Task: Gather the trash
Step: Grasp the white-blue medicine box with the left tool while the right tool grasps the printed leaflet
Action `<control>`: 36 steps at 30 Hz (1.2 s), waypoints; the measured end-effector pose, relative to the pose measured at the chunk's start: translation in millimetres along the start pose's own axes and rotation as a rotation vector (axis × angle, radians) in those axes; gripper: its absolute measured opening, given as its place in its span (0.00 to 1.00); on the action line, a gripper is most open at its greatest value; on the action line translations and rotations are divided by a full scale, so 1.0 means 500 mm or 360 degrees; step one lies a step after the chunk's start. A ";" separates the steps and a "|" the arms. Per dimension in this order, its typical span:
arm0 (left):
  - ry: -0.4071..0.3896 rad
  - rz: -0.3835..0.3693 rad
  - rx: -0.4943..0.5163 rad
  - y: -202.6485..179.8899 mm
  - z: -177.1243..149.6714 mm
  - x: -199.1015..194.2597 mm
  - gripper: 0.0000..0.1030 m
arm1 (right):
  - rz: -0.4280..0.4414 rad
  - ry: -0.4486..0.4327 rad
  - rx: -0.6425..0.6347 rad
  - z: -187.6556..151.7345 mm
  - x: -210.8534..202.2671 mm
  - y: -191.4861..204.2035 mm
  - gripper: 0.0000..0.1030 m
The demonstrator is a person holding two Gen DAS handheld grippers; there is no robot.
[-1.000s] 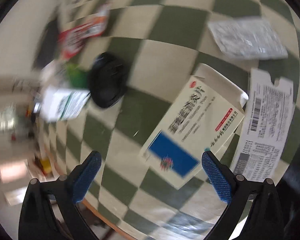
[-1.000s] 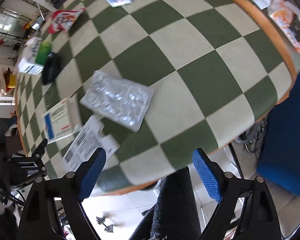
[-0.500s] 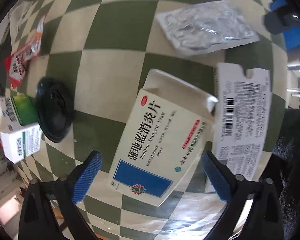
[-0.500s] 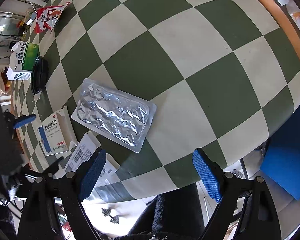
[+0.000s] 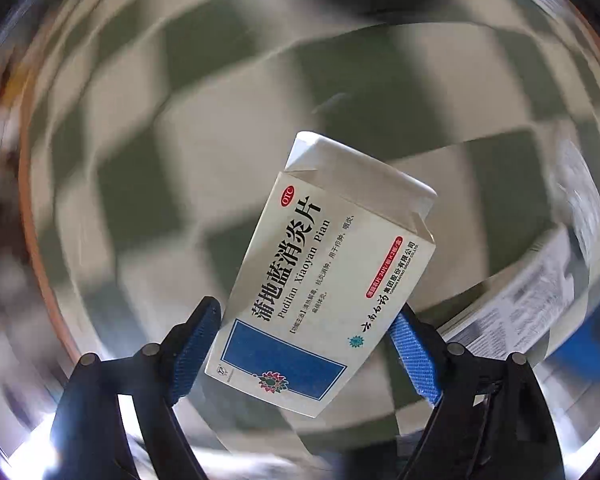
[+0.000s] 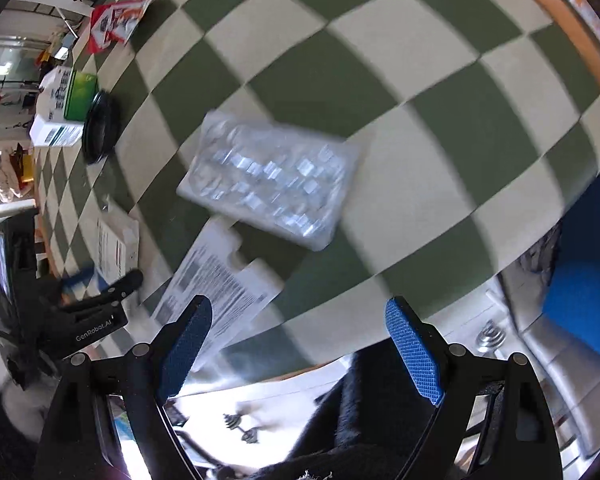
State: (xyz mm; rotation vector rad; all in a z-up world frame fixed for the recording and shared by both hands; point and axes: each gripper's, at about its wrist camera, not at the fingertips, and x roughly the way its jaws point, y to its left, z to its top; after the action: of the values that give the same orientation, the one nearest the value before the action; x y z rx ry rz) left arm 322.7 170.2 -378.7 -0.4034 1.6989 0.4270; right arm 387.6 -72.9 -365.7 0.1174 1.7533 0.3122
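Observation:
A cream and blue medicine box (image 5: 320, 280) sits sharp between the blue pads of my left gripper (image 5: 304, 312). The jaws are closing, and both pads touch its long sides. Behind it the checked table is a blur. In the right wrist view the same box (image 6: 116, 244) hangs in the left gripper (image 6: 104, 276) at the left edge. A silver blister pack (image 6: 272, 184) and a printed paper leaflet (image 6: 220, 280) lie on the table ahead of my right gripper (image 6: 300, 328), which is open and empty over the table's near edge.
A black lid (image 6: 100, 126), a green and white box (image 6: 66, 108) and a red wrapper (image 6: 116, 20) lie at the far left. The table's orange rim (image 6: 560, 12) curves at the right. A blue seat (image 6: 588, 300) and a dumbbell (image 6: 244, 428) are below.
My left gripper has closed onto the medicine box, lifted it off the table and rolled. The right gripper has shifted a little, and the blister pack now looks larger and more central.

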 end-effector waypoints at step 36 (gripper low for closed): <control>-0.0082 -0.0097 -0.0499 0.198 -0.152 0.028 0.84 | -0.0651 -0.0062 -0.1150 -0.061 0.203 0.469 0.87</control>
State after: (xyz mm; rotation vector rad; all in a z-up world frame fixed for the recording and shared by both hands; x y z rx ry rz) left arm 207.0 218.3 -374.9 -0.6648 1.5680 0.6564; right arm 315.4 172.7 -392.4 -0.7385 1.4870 0.6116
